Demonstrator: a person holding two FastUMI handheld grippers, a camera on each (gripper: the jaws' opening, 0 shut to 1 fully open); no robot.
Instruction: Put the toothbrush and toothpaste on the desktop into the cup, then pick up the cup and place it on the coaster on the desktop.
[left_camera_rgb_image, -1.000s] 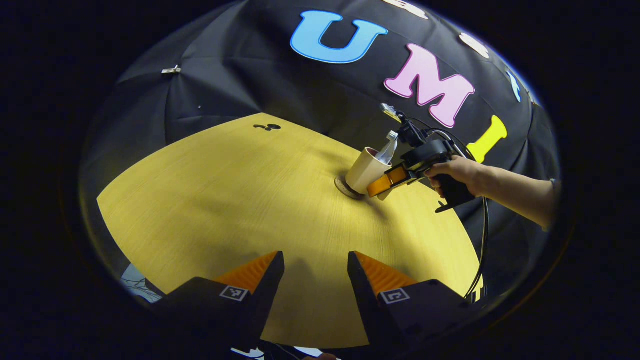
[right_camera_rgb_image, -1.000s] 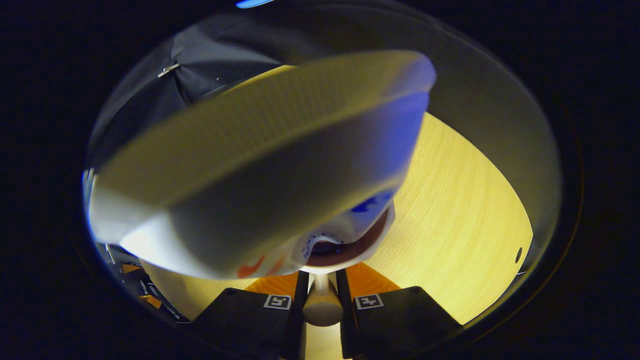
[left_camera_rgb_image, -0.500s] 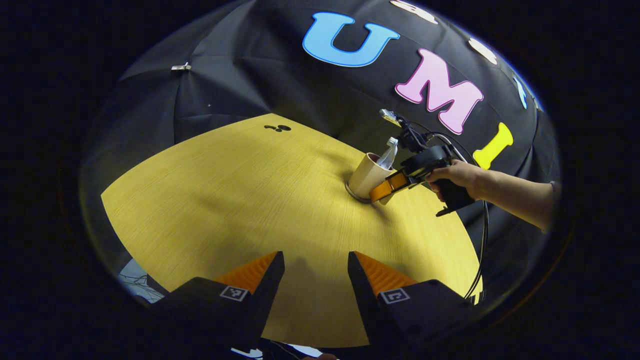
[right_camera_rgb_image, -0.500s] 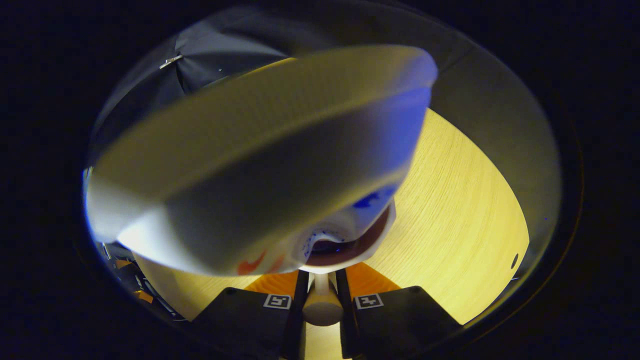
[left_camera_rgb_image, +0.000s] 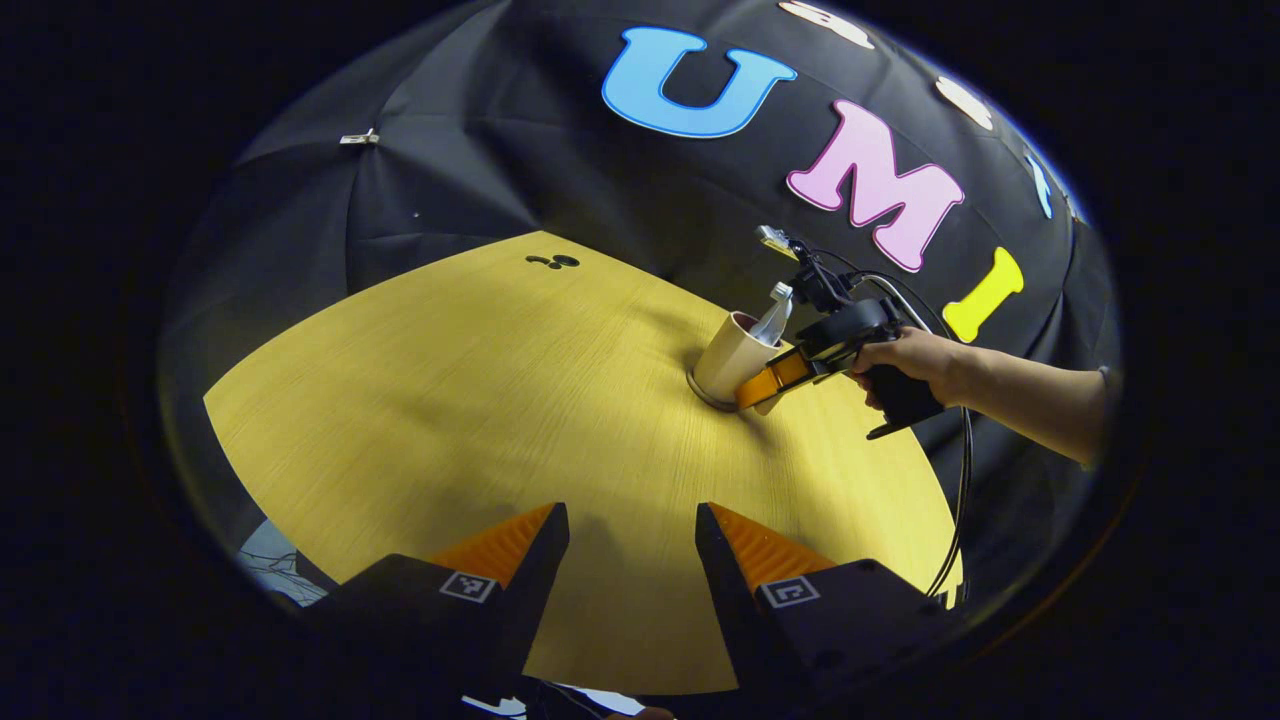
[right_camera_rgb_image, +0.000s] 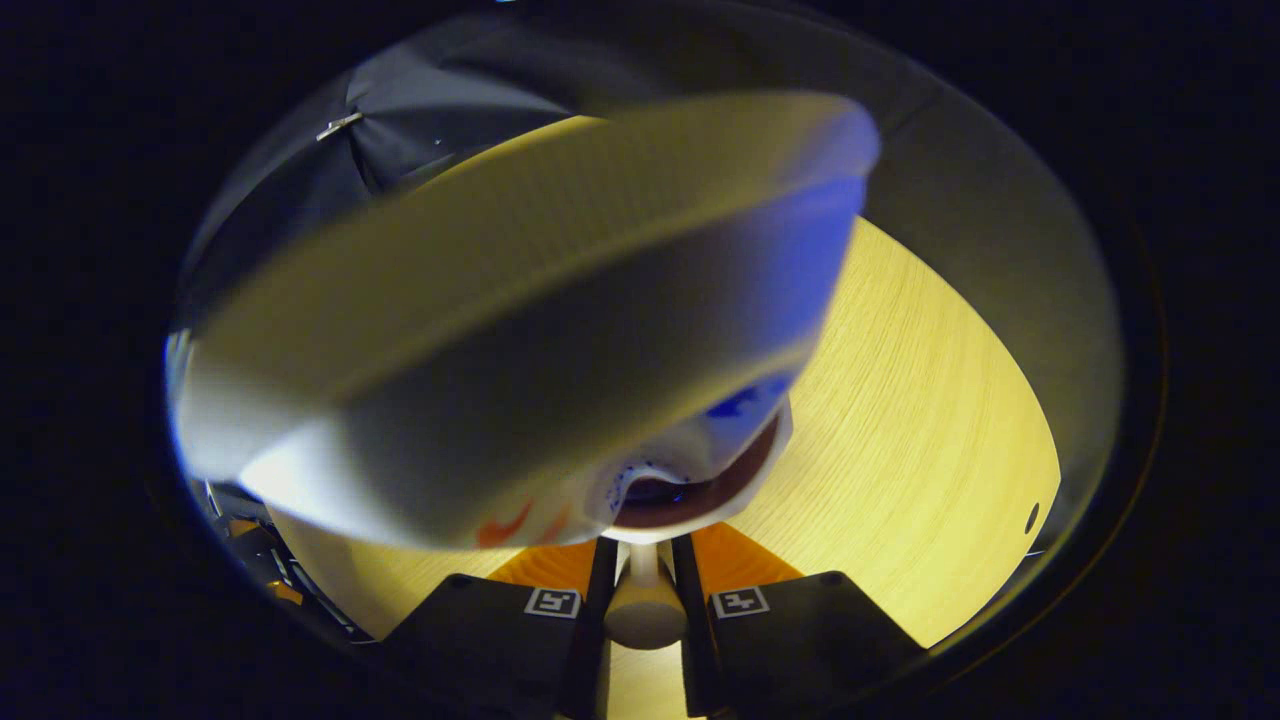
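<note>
A beige cup (left_camera_rgb_image: 730, 352) stands on a round brown coaster (left_camera_rgb_image: 700, 393) at the far right of the yellow table (left_camera_rgb_image: 450, 400). A toothpaste tube (left_camera_rgb_image: 772, 315) sticks up out of it. My right gripper (left_camera_rgb_image: 765, 378), held by a hand (left_camera_rgb_image: 910, 355), grips the cup's side. In the right gripper view the tube (right_camera_rgb_image: 520, 330) looms large and blurred over the cup's dark inside (right_camera_rgb_image: 690, 495), and my right gripper (right_camera_rgb_image: 645, 590) is shut on the cup's handle (right_camera_rgb_image: 643, 615). My left gripper (left_camera_rgb_image: 632, 545) hovers open over the table's near edge, holding nothing.
A black cable (left_camera_rgb_image: 960, 480) hangs from the right gripper past the table's right edge. Small dark marks (left_camera_rgb_image: 552, 262) lie near the far edge. The black cloth wall closes in behind, with a metal clip (left_camera_rgb_image: 358, 138) on it.
The cup, held by the right gripper, came down from a slight tilt beside the coaster to sit squarely on it. The left gripper barely shifted.
</note>
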